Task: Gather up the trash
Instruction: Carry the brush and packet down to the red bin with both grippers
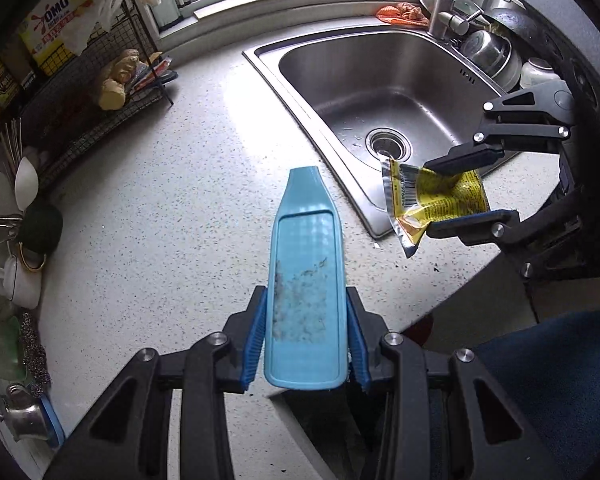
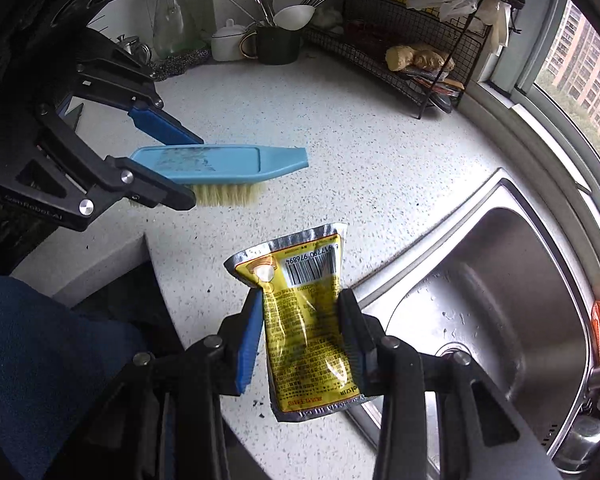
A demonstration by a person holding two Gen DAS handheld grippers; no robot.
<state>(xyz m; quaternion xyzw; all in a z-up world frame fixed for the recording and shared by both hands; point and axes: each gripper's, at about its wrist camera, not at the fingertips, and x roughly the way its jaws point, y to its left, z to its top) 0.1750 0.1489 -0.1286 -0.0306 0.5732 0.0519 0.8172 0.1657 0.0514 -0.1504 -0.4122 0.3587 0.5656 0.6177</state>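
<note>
**Both grippers loaded: one brush, one wrapper**

Jaws on both tools are clamped on something. Those of the left gripper [image 1: 307, 344] press from either side against a light blue scrubbing brush [image 1: 306, 280], its blue pads flat on the long edges of the brush back; the narrow handle end points away from the camera, and the right wrist view shows pale bristles hanging underneath. Dark specks are smeared over the brush's back. Those of the right gripper [image 2: 300, 320] pinch a crumpled yellow and silver wrapper [image 2: 304, 312], the pads bearing on its two sides near the middle, so that the barcode end sticks out past the fingertips and the other end hangs back toward the camera.

Counted: two grippers, one brush, one wrapper, one steel sink [image 1: 384, 80] with one drain [image 1: 388, 146], one tap [image 1: 444, 8], and one orange cloth [image 1: 404, 14] behind the basin.

From the left wrist view the wrapper is held in the air above the near corner of the sink rim, clear of the speckled white countertop [image 1: 172, 208]. Brush and wrapper are near each other but apart. A black wire rack [image 2: 400, 52] stands at the far edge of the counter, holding a piece of ginger [image 2: 416, 58].
</note>
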